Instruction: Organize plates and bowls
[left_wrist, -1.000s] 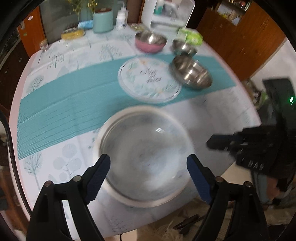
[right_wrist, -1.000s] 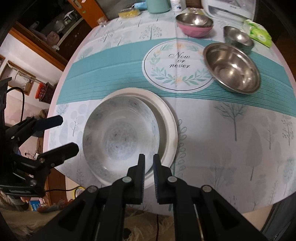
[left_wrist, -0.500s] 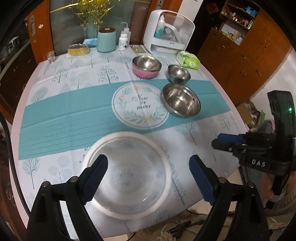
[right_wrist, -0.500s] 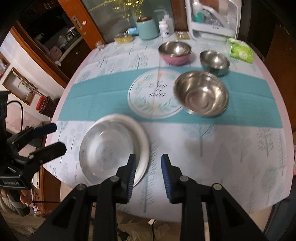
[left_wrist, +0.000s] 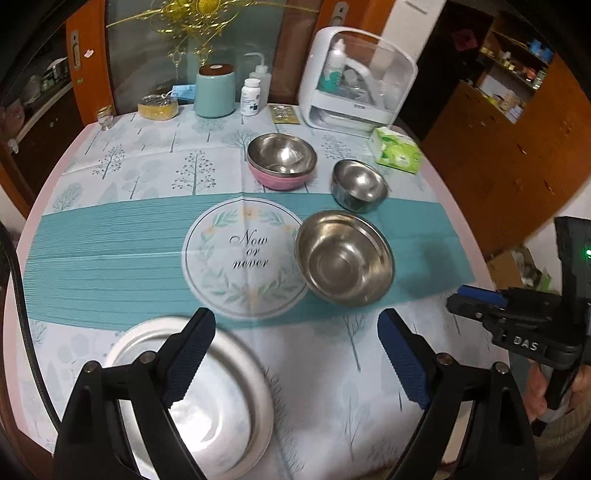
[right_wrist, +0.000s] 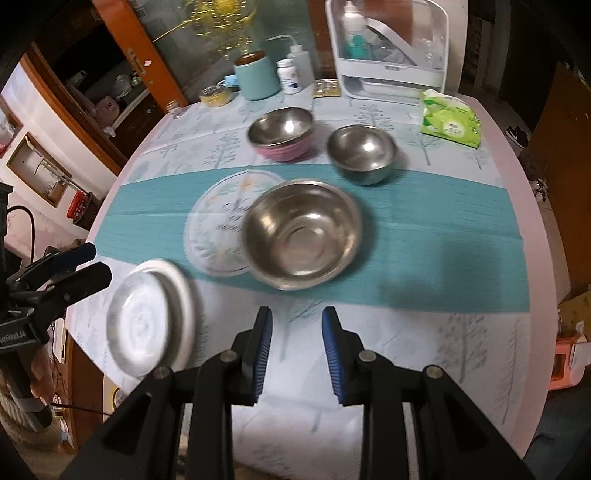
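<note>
A patterned bowl sits in a white plate at the table's near left; they also show in the right wrist view, bowl and plate. A large steel bowl stands mid-table. A small steel bowl and a pink bowl with a steel bowl nested in it stand behind. My left gripper is open and empty above the stack's right side. My right gripper is open and empty near the front edge.
At the back stand a white appliance, a teal canister, a pill bottle, a squeeze bottle and a yellow tin. A green tissue pack lies at the right. Wooden cabinets surround the round table.
Both grippers pulled back and up from the plate stack. The right gripper's jaws went from nearly shut to open. The view swung toward the steel bowls.
</note>
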